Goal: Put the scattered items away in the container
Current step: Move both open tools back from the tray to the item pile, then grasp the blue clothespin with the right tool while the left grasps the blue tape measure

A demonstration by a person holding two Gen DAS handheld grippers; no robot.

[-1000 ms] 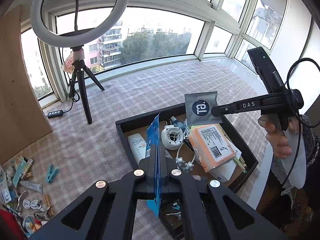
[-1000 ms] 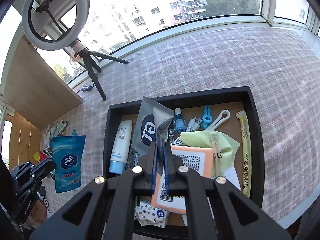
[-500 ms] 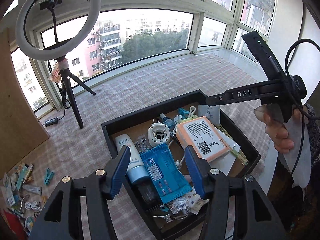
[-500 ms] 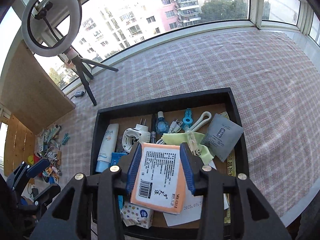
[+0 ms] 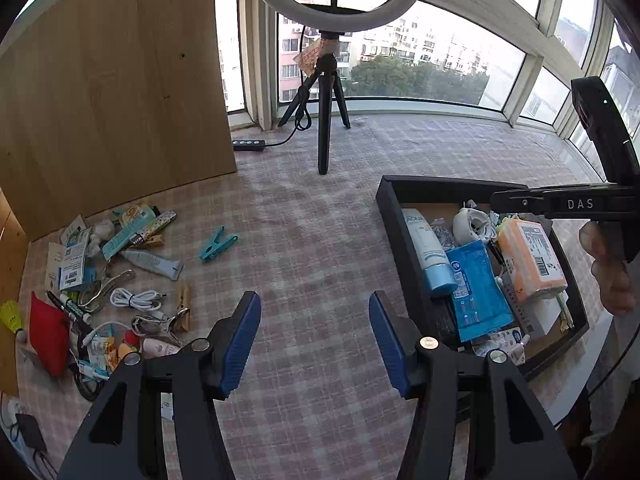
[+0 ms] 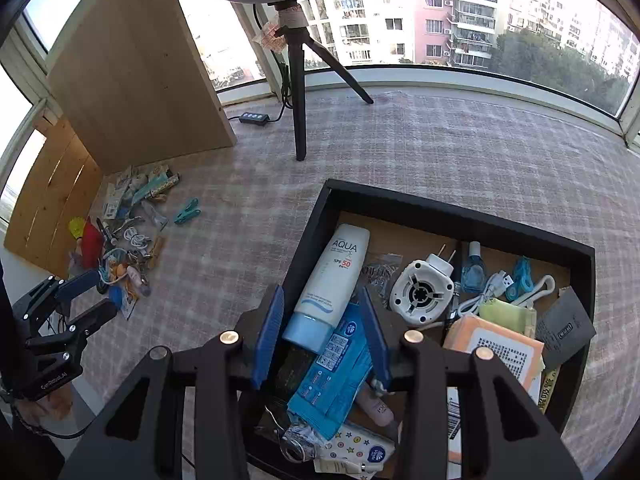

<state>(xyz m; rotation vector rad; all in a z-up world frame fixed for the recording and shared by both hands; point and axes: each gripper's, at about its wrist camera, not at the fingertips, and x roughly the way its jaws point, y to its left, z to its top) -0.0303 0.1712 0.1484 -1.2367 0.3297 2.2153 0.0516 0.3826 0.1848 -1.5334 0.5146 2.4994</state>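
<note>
A black tray (image 5: 387,216) (image 6: 456,216) stands on the checked cloth and holds a white AQUA tube (image 6: 334,276), a blue tissue pack (image 5: 476,288) (image 6: 340,364), an orange pack (image 5: 530,260) and several small items. My left gripper (image 5: 314,338) is open and empty above bare cloth, left of the tray. My right gripper (image 6: 322,336) is open and empty over the tray's near left part, above the tube and the blue pack. A pile of scattered items (image 5: 108,280) (image 6: 124,236) lies at the left, with a teal clip (image 5: 216,243) beside it.
A ring light on a black tripod (image 5: 326,120) stands behind the tray, with a power strip (image 5: 249,144) next to it. A wooden board (image 5: 104,80) leans at the back left. The right gripper's body (image 5: 560,202) reaches over the tray.
Both grippers opened: the blue pack and the grey sachet now lie in the tray. My left gripper swung left off the tray toward the pile; the right view also shifted left.
</note>
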